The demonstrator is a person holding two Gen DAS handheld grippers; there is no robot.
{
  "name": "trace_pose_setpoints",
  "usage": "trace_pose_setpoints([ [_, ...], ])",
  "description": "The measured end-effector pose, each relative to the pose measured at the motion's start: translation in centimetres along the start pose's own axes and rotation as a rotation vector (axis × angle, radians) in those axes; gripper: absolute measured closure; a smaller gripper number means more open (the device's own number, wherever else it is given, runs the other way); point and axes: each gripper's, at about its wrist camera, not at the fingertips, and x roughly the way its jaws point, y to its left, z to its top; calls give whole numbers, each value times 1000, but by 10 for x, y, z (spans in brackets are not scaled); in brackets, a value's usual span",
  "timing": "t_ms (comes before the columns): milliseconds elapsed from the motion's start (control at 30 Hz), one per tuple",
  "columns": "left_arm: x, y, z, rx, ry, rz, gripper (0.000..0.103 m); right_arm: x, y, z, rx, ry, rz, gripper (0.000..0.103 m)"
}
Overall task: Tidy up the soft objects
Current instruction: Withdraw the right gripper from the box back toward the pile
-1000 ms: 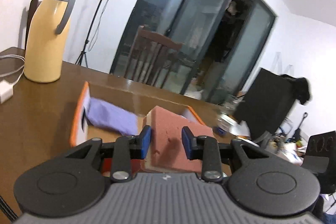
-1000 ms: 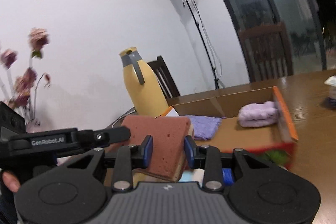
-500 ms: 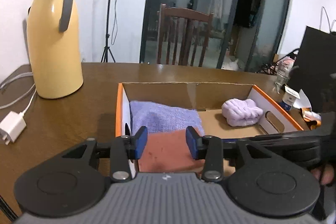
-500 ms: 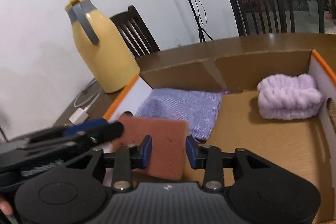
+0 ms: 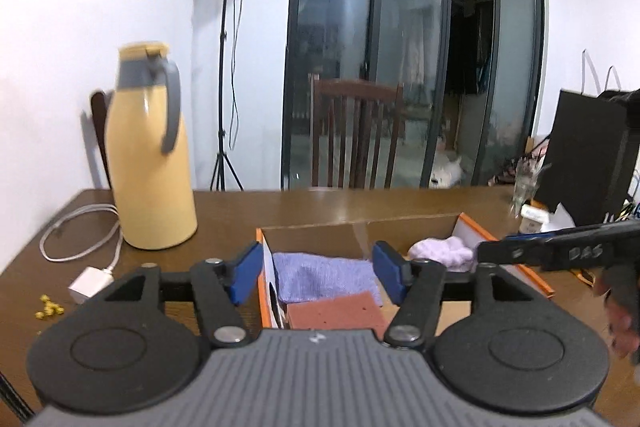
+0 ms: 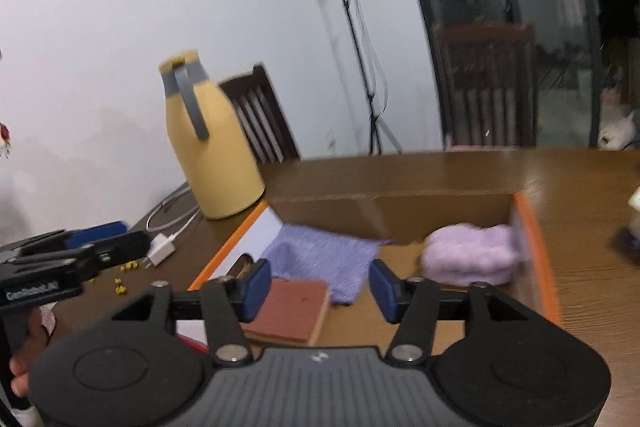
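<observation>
A cardboard box with orange rims [image 5: 412, 221] [image 6: 534, 227] sits on the brown table. Inside lie a red-brown sponge [image 5: 336, 315] [image 6: 290, 311] at the near left, a folded purple cloth [image 5: 324, 275] [image 6: 320, 259] behind it, and a fluffy lilac bundle [image 5: 440, 253] [image 6: 468, 259] at the right. My left gripper [image 5: 316, 277] is open and empty above the box's near left corner. My right gripper [image 6: 318, 289] is open and empty above the box's near edge, just right of the sponge.
A yellow thermos jug [image 5: 150, 155] [image 6: 212, 143] stands left of the box, with a white charger and cable [image 5: 90, 283] [image 6: 160, 249] beside it. Small yellow bits [image 5: 48, 309] lie near the front left. Wooden chairs [image 5: 356, 135] stand behind the table. Clutter [image 5: 532, 217] sits at the far right.
Both grippers were shut on the sponge and lowered it into the box. Now both have opened and drawn back, leaving the sponge lying flat in the box's near left.
</observation>
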Motion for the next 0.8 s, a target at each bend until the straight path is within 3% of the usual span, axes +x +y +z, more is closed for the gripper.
trace_pose_setpoints([
  [133,-39,-17,-3,24,-47,6,23,-51,-7,-3,-22,-52,-37,37],
  [233,-62,-29,-6,45,-85,15,19,-80,-8,-8,-37,-93,-51,30],
  [367,-93,-43,-14,48,-144,44,15,-112,-7,-20,-39,-147,-58,28],
  [567,-147,-64,-52,52,-232,100,6,-157,6,-60,-85,-249,-84,21],
  [800,-204,-78,-98,70,-282,75,0,-207,39,-117,-186,-342,-107,11],
])
